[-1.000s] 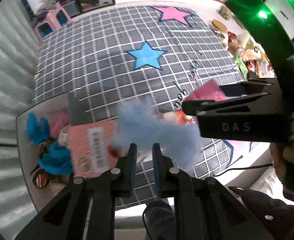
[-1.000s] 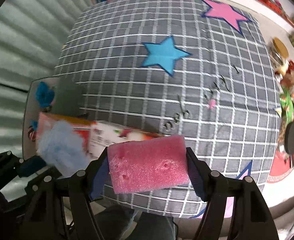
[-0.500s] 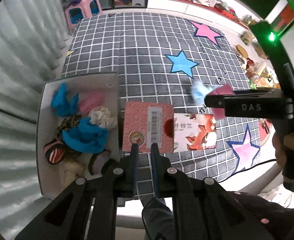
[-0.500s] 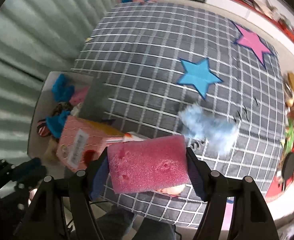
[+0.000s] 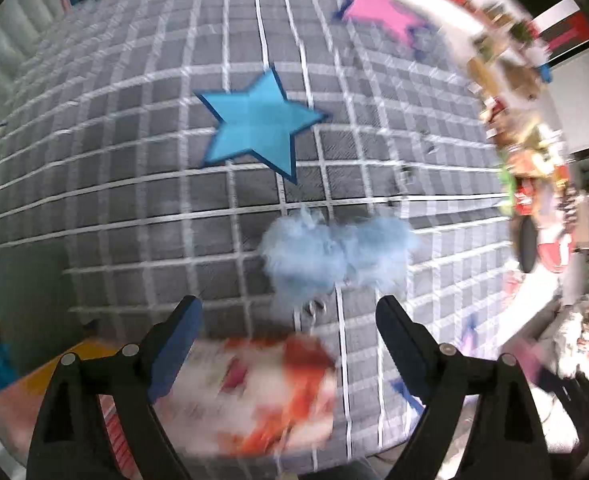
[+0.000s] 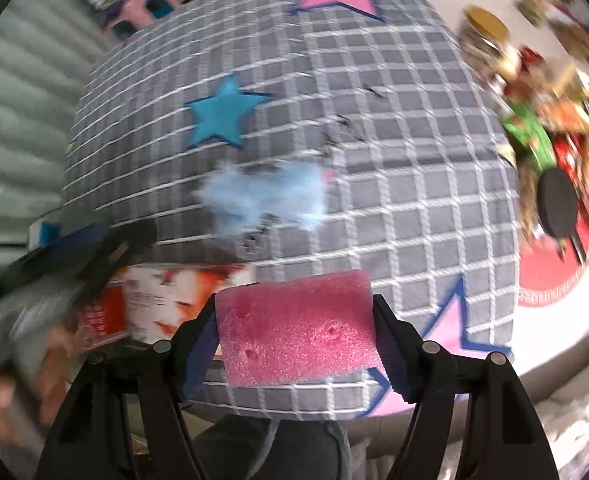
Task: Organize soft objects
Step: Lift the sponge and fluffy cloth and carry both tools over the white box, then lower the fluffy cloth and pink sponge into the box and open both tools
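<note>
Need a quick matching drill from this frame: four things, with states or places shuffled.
Things:
1. pink sponge
2. light blue fluffy tuft
3. left gripper
4. blue star patch

States or places:
A. lying loose on the checked cloth, ahead of empty jaws
B. jaws opening, nothing between them
C. flat on the cloth, beyond the tuft
D. clamped between the right gripper fingers

Pairs: 1-D, 2-A, 3-B, 4-C

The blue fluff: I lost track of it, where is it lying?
The blue fluff lies on the checked cloth, just below the blue star, ahead of the empty left gripper.
</note>
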Tool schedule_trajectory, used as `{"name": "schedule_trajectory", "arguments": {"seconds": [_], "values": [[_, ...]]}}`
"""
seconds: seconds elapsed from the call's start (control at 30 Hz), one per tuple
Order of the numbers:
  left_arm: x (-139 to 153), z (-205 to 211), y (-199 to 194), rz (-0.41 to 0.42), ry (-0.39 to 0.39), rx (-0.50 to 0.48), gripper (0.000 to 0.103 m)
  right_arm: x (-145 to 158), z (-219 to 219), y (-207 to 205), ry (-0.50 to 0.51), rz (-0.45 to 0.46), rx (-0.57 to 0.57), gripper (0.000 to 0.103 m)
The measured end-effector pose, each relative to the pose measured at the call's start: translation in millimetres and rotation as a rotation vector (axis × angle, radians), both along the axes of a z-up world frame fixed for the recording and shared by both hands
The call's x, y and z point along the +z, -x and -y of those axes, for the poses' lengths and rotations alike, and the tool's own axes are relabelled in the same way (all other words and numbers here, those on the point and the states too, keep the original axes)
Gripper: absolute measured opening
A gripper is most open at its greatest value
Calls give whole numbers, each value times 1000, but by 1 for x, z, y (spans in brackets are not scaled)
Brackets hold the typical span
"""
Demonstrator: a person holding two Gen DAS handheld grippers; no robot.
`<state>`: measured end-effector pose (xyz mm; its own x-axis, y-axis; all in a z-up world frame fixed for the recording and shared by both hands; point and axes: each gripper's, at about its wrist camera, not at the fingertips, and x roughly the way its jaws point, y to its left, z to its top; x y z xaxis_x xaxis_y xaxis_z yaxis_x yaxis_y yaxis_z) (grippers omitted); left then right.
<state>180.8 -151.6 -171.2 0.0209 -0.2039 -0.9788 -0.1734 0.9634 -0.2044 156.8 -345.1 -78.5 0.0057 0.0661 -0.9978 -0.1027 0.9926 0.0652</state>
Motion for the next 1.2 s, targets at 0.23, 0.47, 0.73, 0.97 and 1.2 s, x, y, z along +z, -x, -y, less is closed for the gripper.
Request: {"name": "schedule_trajectory", "arguments": {"seconds": [0.23, 0.47, 0.73, 0.97, 1.2], "values": [[-68, 45, -30, -88, -76, -80, 84, -14, 56, -2, 19, -61, -91, 72], [-36, 54, -30, -8, 22, -129, 19, -17, 52, -9, 13, -74, -78, 72], [75, -43, 17, 201, 46, 65, 19, 5, -22, -22, -14, 13, 94, 72], [156, -153, 107, 324, -78, 300, 19, 25, -142, -12, -98, 65, 336, 72], [126, -226, 209, 179, -202, 516, 20, 30, -290, 38, -175, 61, 652, 72]]}}
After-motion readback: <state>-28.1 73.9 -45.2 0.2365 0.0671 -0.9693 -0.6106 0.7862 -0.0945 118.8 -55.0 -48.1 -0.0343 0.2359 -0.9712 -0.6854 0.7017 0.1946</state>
